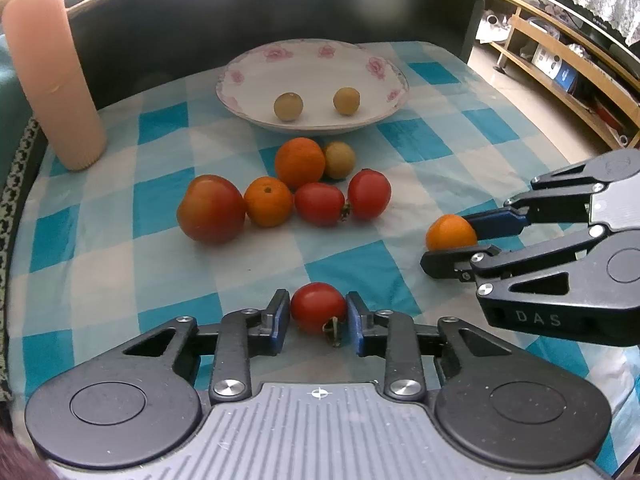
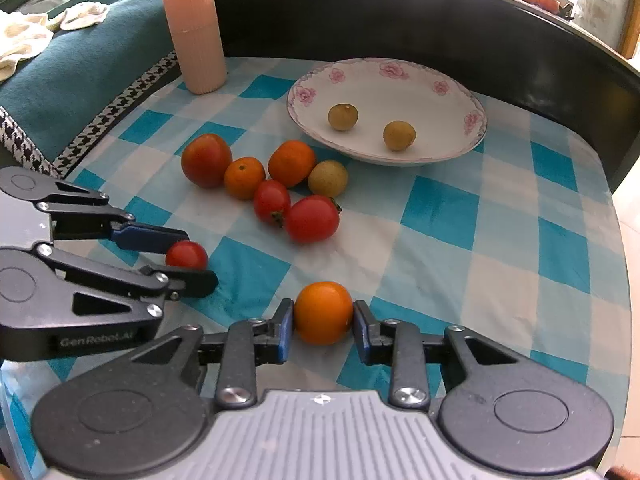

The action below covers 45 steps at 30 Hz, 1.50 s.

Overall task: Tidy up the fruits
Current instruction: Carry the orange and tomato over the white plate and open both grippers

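Observation:
A small red tomato (image 1: 318, 307) lies on the checked cloth between the blue pads of my left gripper (image 1: 318, 300), which is shut on it. To its right, my right gripper (image 1: 448, 238) is shut on a small orange (image 1: 451, 232); the right wrist view shows that orange (image 2: 323, 313) pressed between both pads. Further back lies a heap of fruit: a big tomato (image 1: 211, 208), two oranges, two red tomatoes and a longan (image 1: 339, 160). Behind it stands a flowered white plate (image 1: 240, 68) holding two longans (image 1: 288, 106).
A tall pink ribbed cylinder (image 1: 52, 72) stands at the back left corner. A black raised wall (image 1: 280, 8) runs behind the plate. The table's right edge drops to the floor, with a wooden shelf (image 1: 560, 64) beyond. A teal cushion (image 2: 80, 60) lies to the left.

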Motion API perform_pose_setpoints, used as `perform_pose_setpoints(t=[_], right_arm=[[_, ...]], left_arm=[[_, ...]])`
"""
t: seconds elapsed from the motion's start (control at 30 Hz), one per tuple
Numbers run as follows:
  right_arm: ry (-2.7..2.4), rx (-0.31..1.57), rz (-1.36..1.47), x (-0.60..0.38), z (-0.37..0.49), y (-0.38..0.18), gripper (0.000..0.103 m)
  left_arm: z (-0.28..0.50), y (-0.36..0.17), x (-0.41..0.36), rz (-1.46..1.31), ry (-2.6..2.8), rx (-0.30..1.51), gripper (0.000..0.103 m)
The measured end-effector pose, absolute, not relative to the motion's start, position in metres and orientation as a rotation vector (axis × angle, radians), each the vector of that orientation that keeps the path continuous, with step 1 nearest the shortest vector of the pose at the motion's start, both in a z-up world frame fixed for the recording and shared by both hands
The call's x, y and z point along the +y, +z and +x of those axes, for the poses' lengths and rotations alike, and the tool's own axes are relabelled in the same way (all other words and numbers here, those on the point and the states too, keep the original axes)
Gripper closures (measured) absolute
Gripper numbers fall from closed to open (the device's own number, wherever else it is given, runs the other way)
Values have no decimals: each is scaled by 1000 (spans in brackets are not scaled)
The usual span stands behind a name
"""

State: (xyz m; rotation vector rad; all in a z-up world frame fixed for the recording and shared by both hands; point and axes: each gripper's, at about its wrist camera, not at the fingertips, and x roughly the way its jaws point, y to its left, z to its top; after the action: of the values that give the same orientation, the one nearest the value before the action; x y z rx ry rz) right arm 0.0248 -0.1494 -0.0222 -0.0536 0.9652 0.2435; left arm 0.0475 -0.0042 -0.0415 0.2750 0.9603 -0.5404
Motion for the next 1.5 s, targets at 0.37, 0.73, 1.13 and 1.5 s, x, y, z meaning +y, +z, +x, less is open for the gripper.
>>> perform_pose_setpoints(t=[0.37,0.73,1.13,1.5], right_arm=[[237,960,-65,-148,25,-20,57],[213,907,-44,-155,29,-4,57],[166,826,-42,-162,23,22,57],[92,769,40,-182,54,43,57]], left_arm=[[43,-38,-13,288,-551,956,66],[48,-17,-26,303,-544,882,66],[47,21,-38,281,-513,800,68],[92,23,-55,276,-488,768,68]])
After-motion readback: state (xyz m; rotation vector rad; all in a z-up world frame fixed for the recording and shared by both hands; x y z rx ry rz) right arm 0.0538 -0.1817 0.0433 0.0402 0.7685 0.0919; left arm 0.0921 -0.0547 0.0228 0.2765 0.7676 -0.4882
